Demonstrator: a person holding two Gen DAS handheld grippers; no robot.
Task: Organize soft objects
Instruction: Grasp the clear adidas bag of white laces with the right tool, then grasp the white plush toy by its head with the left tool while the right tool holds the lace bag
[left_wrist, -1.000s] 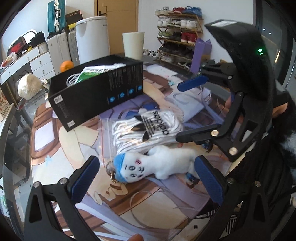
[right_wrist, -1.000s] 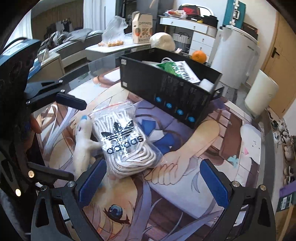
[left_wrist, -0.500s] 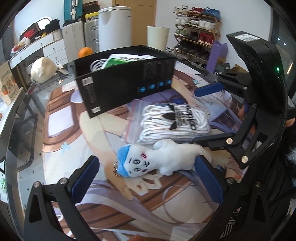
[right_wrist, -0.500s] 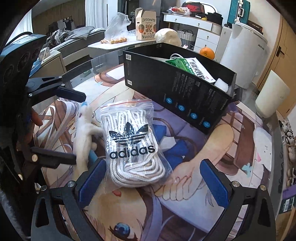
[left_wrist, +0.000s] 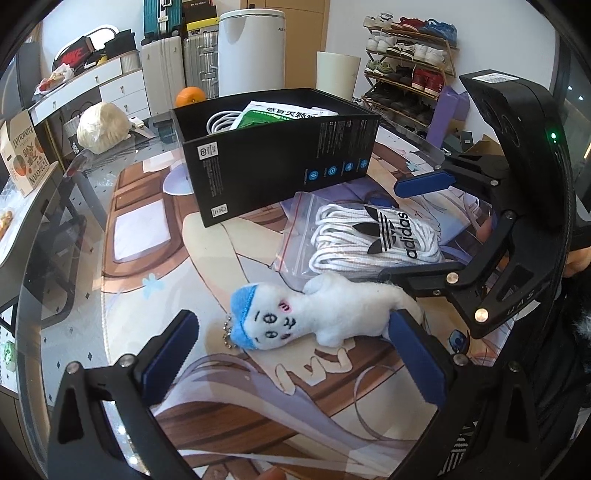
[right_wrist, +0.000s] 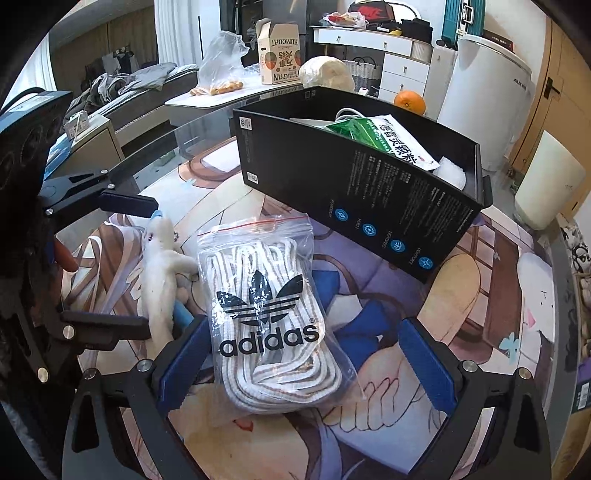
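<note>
The plush (left_wrist: 317, 314) lies on its side on the mat (left_wrist: 155, 266), between the fingers of the left tongs (left_wrist: 295, 354), its blue-capped head toward the left finger and its tail end just beside the right one. The lace bag (right_wrist: 266, 314) lies touching the plush's far side and sits between the fingers of the right tongs (right_wrist: 303, 363). Beyond both stands the box (left_wrist: 280, 162), open at the top, with a green packet (right_wrist: 384, 142) and a cable already inside.

The step in hand looks like the approach to a double pickup: each pair of tongs is lined up on one soft thing, neither yet gripped. Both tongs are spread wide, holding nothing.

Next, each likely needs to come down and squeeze across its item's middle; the plush will give, and the slick bag may slip.

The two tongs point roughly across each other, angled down at the mat, each showing in the other's view.
</note>
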